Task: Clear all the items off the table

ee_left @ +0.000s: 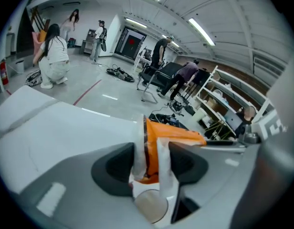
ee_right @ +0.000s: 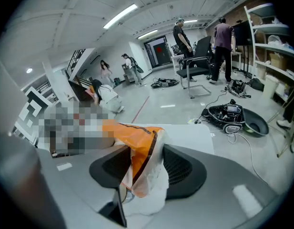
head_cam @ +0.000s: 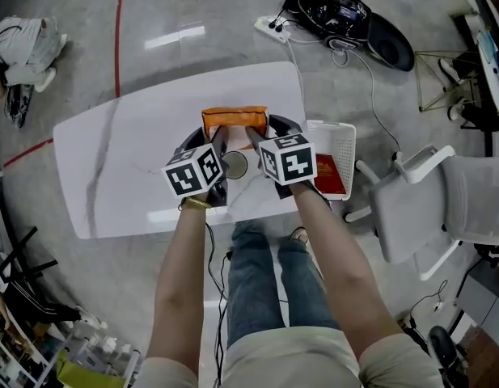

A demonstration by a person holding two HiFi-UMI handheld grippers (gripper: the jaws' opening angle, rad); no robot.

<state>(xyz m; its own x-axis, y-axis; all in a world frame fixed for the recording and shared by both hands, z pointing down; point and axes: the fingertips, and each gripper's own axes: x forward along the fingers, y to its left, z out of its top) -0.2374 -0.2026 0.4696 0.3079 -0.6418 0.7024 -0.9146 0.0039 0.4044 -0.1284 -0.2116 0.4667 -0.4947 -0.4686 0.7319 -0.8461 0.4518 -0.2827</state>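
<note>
A grey office chair [head_cam: 443, 204] stands at the near right. On the far floor lie a white power strip [head_cam: 272, 26] and a black tangle of cables [head_cam: 334, 10]. A red floor line [head_cam: 118, 31] runs far left.

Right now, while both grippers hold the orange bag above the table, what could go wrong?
1. The left gripper and the right gripper each pinch only an edge of the orange bag; the thin plastic may slip out of the jaws.
2. If the hands drift apart, the bag may tear.
3. The white basket sits beside the table edge; a careless drop there could miss it.
</note>
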